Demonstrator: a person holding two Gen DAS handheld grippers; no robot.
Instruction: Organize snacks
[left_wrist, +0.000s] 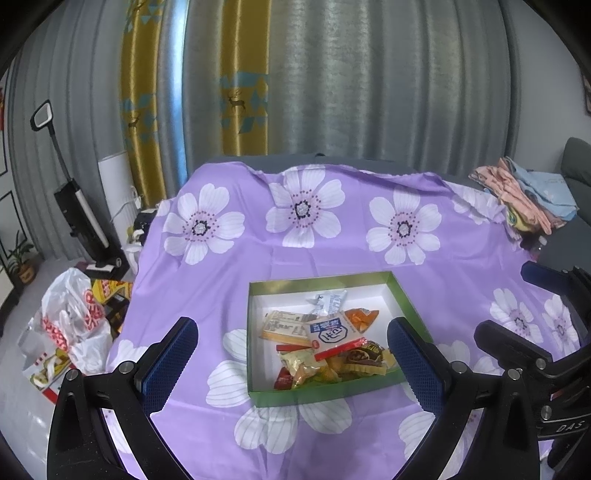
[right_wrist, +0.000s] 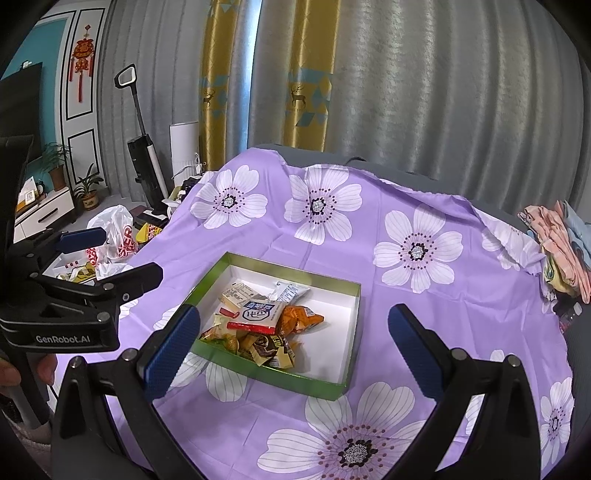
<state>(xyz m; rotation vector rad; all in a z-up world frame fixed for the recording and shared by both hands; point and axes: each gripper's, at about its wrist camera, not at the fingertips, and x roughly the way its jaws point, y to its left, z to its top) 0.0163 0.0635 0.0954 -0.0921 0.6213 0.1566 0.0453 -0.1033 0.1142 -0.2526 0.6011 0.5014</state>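
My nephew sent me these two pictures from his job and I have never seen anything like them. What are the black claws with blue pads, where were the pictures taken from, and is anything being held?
They are two hand-held grasping tools; a person holds one in each hand. Each carries a wide-angle camera looking along its fingers, so one picture comes from the left tool and one from the right tool. Both are open and hold nothing. Below them a purple flowered cloth covers the surface. On it sits a green box, white inside, with a pile of snack packets in it. A stack of folded clothes lies at the far right.
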